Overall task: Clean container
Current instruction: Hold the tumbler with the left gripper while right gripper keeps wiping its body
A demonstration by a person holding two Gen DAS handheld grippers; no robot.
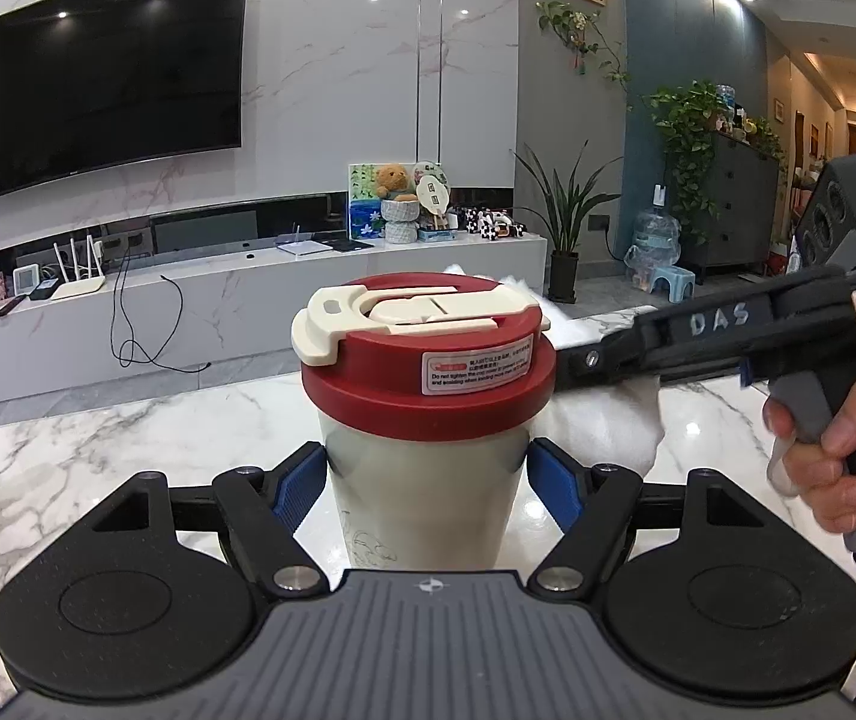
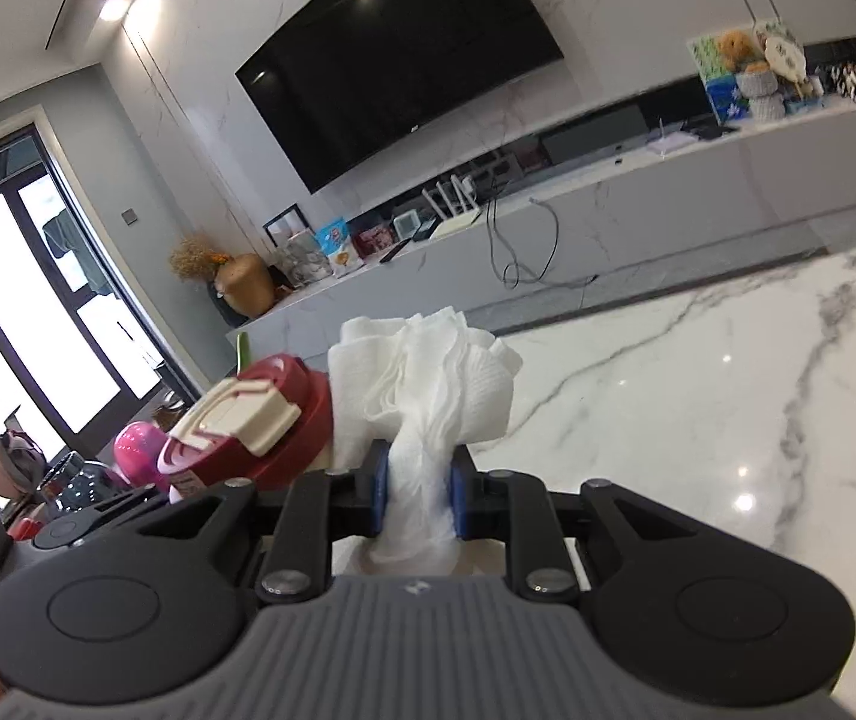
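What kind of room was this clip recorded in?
A home living room, most likely. A large wall-mounted TV hangs above a long marble media console carrying a router and a teddy bear, with potted plants alongside. The work happens on a marble table.

A dark television hangs on the white marble wall above a long low cabinet.

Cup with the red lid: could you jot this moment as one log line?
left gripper: shut on cup | right gripper: shut on paper towel | towel: beside red lid | cup: upright on marble table
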